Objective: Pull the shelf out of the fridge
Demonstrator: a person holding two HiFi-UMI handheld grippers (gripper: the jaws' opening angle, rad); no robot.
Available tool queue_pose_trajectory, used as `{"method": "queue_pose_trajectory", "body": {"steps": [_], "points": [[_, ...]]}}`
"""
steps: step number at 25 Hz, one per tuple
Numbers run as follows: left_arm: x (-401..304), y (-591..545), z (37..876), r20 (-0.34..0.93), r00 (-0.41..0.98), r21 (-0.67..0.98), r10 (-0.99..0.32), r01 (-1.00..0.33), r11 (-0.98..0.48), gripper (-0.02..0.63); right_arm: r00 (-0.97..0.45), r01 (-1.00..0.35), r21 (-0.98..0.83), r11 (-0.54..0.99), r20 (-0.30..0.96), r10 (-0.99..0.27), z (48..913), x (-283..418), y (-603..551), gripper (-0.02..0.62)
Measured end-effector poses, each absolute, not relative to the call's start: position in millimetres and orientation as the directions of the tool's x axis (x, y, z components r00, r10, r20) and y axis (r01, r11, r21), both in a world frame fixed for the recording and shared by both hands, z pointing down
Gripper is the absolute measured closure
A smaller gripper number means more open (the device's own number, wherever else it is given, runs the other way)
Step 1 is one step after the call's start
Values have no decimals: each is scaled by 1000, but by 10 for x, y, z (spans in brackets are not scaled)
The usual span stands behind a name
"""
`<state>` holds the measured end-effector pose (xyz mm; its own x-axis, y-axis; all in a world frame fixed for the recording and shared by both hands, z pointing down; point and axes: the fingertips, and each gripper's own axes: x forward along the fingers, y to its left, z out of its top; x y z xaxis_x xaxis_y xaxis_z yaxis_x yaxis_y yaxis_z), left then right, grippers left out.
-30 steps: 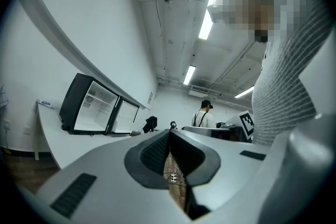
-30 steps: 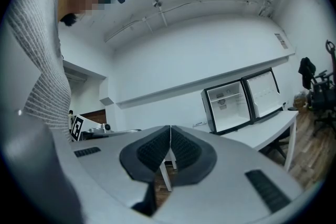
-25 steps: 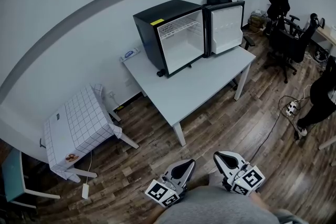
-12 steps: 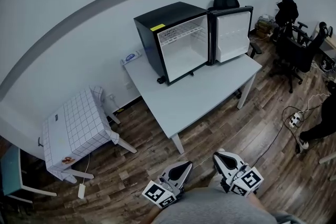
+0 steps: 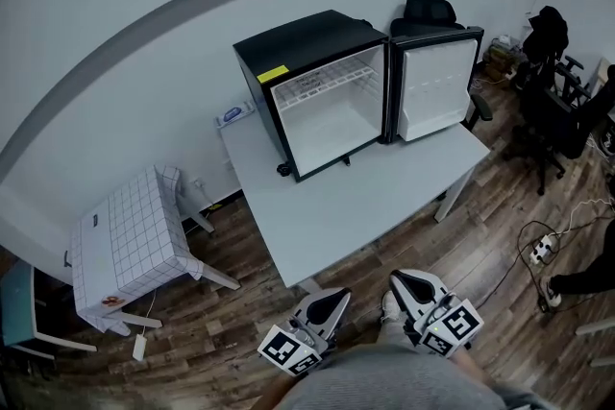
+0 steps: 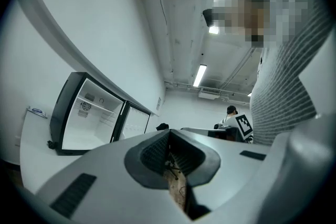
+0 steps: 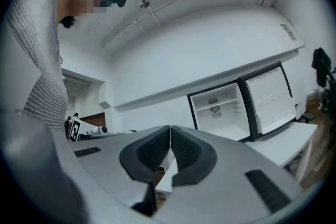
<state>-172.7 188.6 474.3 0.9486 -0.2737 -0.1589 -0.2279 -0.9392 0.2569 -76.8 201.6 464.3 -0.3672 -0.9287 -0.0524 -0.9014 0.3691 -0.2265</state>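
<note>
Grey tabletop (image 5: 356, 197) stretches bare between you and the fridge (image 5: 298, 38), its near corner just ahead of your grippers, with wood floor (image 5: 231, 322) open on both sides. A checked-cloth side table (image 5: 125, 235) stands well to your left, office chairs (image 5: 548, 101) to the right. Your left gripper (image 5: 338, 298) and right gripper (image 5: 397, 278) are both clenched on nothing, held low by your body, well short of the fridge. The shelf (image 5: 322, 79) is a white wire rack lying level in the fridge's upper part; the door (image 5: 437, 86) is swung wide to the right.
</note>
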Motion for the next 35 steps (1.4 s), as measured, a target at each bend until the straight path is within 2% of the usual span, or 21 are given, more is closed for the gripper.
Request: {"method": "queue_pose_trajectory", "body": {"steps": [12, 20, 32, 35], "points": [[-633, 1134, 4583, -141, 936, 227, -323, -287, -931, 595, -436, -872, -222, 437, -52, -898, 4553, 272, 1272, 583], [-192, 601, 4516, -138, 898, 228, -418, -382, -896, 595, -508, -835, -212, 508, -55, -859, 4483, 777, 731, 583], [52, 299, 4584, -120, 894, 256, -433, -393, -883, 595, -549, -809, -218, 545, -47, -834, 4477, 904, 262, 583], [91, 173, 4508, -151, 895, 252, -420, -376, -892, 595, -546, -814, -205, 543, -47, -837, 4493, 908, 157, 583]]}}
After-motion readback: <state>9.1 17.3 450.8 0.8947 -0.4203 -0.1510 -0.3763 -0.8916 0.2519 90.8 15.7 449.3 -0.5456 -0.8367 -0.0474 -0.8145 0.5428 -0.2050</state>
